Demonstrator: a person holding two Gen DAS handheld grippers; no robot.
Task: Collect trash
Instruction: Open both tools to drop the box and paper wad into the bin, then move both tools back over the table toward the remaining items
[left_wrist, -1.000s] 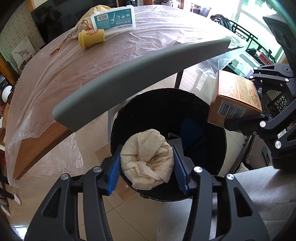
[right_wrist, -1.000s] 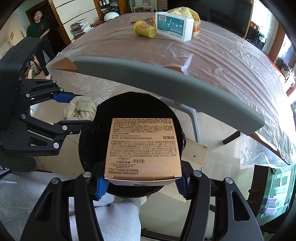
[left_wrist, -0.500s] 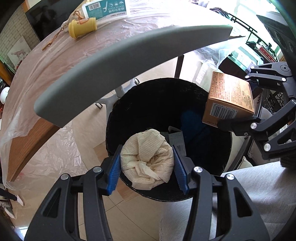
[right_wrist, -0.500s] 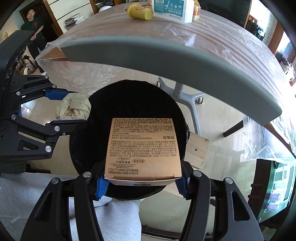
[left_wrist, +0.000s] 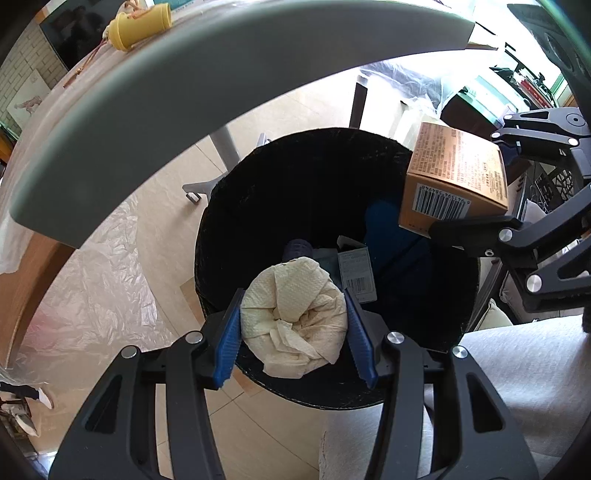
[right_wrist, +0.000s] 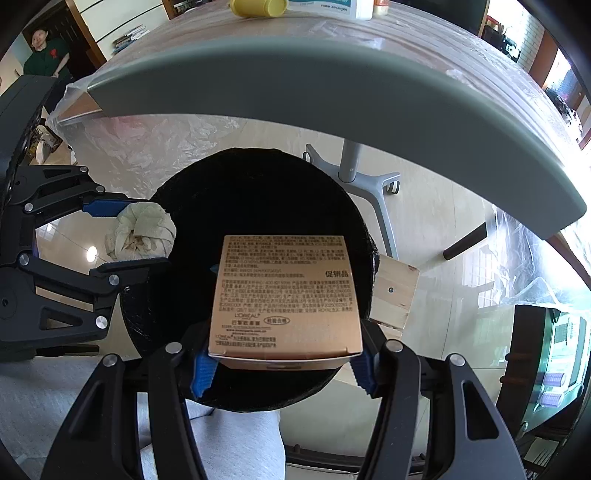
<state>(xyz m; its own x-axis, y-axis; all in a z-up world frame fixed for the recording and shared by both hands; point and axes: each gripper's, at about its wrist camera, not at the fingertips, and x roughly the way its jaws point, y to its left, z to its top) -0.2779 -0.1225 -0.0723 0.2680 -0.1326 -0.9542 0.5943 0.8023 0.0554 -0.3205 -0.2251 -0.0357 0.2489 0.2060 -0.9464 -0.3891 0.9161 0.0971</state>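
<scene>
My left gripper (left_wrist: 293, 325) is shut on a crumpled cream paper towel (left_wrist: 295, 314), hanging over the near rim of a round black trash bin (left_wrist: 280, 192). In the right wrist view the same towel (right_wrist: 142, 230) sits at the bin's left edge. My right gripper (right_wrist: 282, 365) is shut on a gold cardboard box (right_wrist: 284, 295) with printed text, held over the bin's opening (right_wrist: 240, 206). From the left wrist view the box (left_wrist: 454, 177) hovers at the bin's right rim. Inside the bin lie a small printed carton (left_wrist: 356, 269) and dark blue trash (left_wrist: 391, 236).
A grey curved tabletop edge (left_wrist: 221, 88) arches above the bin, with a plastic-covered wooden table behind it carrying a yellow cup (left_wrist: 140, 26). A wooden block (right_wrist: 393, 295) sits by the bin. A person (right_wrist: 48, 51) stands at far left. Grey-trousered legs (left_wrist: 517, 387) are beside the bin.
Both grippers have sunk toward the bin with their loads still gripped. The bin looks larger and the table edge has slid up in both views.
</scene>
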